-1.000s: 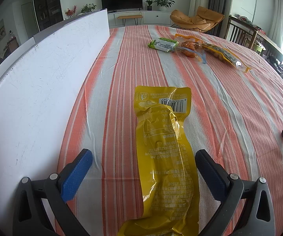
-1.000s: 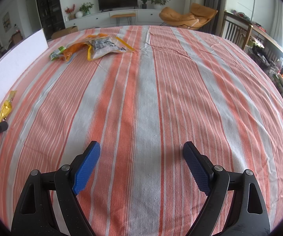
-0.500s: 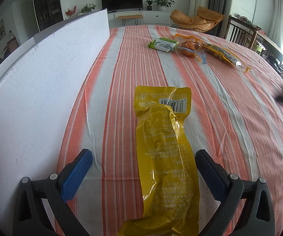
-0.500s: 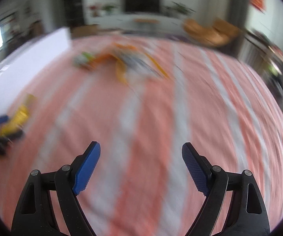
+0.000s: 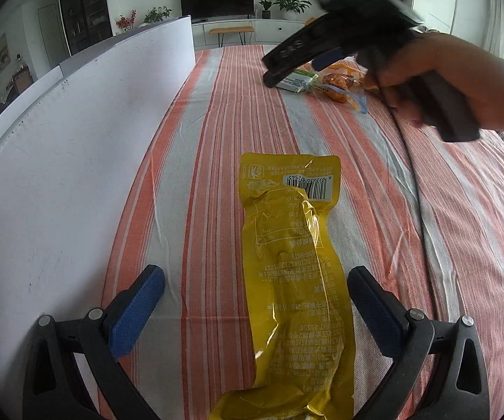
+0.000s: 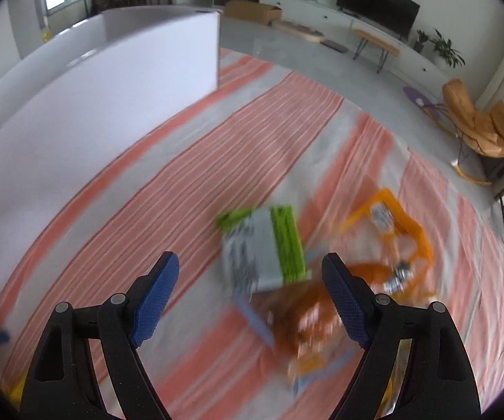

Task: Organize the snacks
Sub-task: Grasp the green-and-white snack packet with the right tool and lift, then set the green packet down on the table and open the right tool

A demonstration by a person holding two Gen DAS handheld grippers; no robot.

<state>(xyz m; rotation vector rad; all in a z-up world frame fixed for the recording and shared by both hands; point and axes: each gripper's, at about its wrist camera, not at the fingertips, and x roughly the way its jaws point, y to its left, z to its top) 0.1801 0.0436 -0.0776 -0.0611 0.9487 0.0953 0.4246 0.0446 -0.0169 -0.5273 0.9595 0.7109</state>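
Observation:
A long yellow snack packet [image 5: 294, 280] lies flat on the striped tablecloth [image 5: 444, 245] between the fingers of my left gripper [image 5: 255, 276], which is open and not touching it. A hand holds my right gripper [image 5: 294, 71] above the far snacks. In its own blurred view the right gripper [image 6: 250, 262] hovers over a green-and-white packet [image 6: 264, 245], jaws closing with nothing pressed between the pads. An orange snack bag [image 6: 308, 318] and an orange-edged clear packet [image 6: 392, 231] lie just right of it. The green packet [image 5: 295, 82] and the orange bag [image 5: 337, 84] also show far off.
A tall white board [image 5: 77, 161] stands along the table's left side, also the white board [image 6: 94, 105] in the right wrist view. Beyond the table are a TV cabinet and an orange chair [image 6: 483, 129].
The right gripper has swept fast across the table to the far snack pile and rolled; its hand now shows in the left wrist view. The left gripper and yellow packet have not moved.

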